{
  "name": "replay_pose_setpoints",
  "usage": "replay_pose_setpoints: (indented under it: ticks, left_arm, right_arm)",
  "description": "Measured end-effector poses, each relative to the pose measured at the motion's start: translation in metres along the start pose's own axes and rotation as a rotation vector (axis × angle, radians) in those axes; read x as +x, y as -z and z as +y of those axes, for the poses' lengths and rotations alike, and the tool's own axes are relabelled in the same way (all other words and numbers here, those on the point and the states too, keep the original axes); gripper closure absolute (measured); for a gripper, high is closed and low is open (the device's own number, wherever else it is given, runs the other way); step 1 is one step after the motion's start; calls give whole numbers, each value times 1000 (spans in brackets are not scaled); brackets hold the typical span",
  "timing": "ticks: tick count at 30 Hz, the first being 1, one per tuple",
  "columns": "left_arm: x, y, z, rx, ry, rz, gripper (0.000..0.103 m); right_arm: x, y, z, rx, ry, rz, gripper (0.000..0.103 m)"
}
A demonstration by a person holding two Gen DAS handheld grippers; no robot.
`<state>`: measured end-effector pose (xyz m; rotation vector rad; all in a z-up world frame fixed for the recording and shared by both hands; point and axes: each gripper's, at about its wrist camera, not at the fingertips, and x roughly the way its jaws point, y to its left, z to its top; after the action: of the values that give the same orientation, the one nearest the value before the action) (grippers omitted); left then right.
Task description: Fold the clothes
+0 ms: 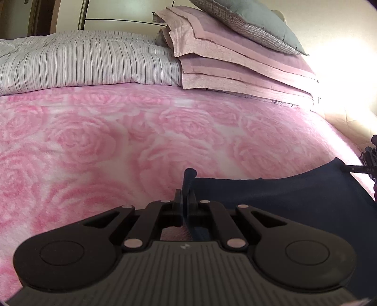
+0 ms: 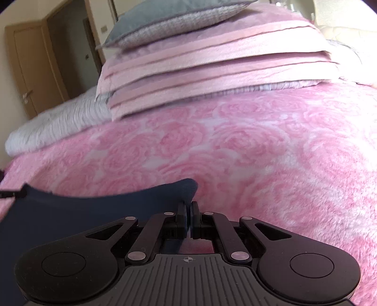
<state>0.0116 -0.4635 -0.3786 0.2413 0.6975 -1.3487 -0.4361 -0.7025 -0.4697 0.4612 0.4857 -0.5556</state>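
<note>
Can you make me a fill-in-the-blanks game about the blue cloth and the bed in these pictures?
1. Both tongs, the left tongs and the right tongs, are pinching a dark ____ cloth.
2. The blanket under the cloth has big pink ____ on it.
3. On top of the folded pink blankets lies a grey ____.

Missing words: blue; roses; pillow

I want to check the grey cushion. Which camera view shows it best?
The left wrist view: the grey cushion is sharp there, lying on the folded pink blankets. The right wrist view shows it too, but blurred and cut off.
</note>
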Motion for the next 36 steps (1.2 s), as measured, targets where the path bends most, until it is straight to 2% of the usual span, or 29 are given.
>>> replay_pose_setpoints:
  ticks: [3, 5, 8, 9, 10, 11, 12, 13, 14, 15, 19, 23, 25, 27, 29, 32, 34, 36]
  left_arm:
    - [10, 4, 1, 9, -7, 42, 100]
    - [11, 4, 1, 9, -21, 48, 96]
    - [9, 1, 2, 15, -45, 62, 93]
    - [7, 0, 2, 20, -56, 67, 90]
    - [2, -1, 2, 21, -90, 65, 78]
    - [-6, -1, 3, 20, -132, 68, 79]
    - [-13, -1, 3, 20, -173, 71, 81]
    - [-22, -1, 2, 35, -193, 77, 81]
    - [-36, 1, -1, 57, -194, 79, 81]
    - [-49, 3, -5, 79, -194, 82, 81]
    - [-111, 17, -40, 166, -153, 78, 81]
    - [-164, 53, -103, 335, -47, 72, 81]
    - [-183, 77, -133, 409, 18, 88, 81]
    - [-186, 104, -154, 465, 47, 143, 80]
    - [-179, 135, -168, 554, 26, 222, 78]
    - [-182, 154, -157, 531, 1, 213, 74]
    - [-185, 159, -147, 494, -6, 225, 72]
    - [-190, 160, -142, 502, -23, 234, 72]
  right_arm:
    - [10, 2, 5, -43, 20, 46, 103]
    - [17, 5, 9, -87, 41, 88, 103]
    - [18, 2, 8, -82, 56, 108, 102]
    - [16, 0, 9, -91, 82, 116, 102]
    - [13, -1, 10, -107, 120, 125, 99]
    - [9, -3, 12, -123, 158, 134, 74]
    - [4, -3, 16, -151, 218, 134, 58]
    - [-5, -3, 23, -193, 286, 126, 47]
    - [-18, -3, 31, -228, 316, 118, 47]
    - [-32, -3, 38, -239, 305, 112, 47]
    - [-101, 13, 88, -276, 160, 78, 47]
    - [-164, 64, 158, -331, -58, 73, 47]
    - [-179, 94, 185, -356, -123, 87, 47]
    - [-191, 124, 211, -380, -179, 104, 47]
    - [-191, 150, 220, -360, -189, 135, 47]
    - [-186, 176, 211, -322, -124, 196, 47]
    - [-194, 186, 197, -298, -108, 195, 47]
    - [-203, 188, 183, -262, -104, 199, 47]
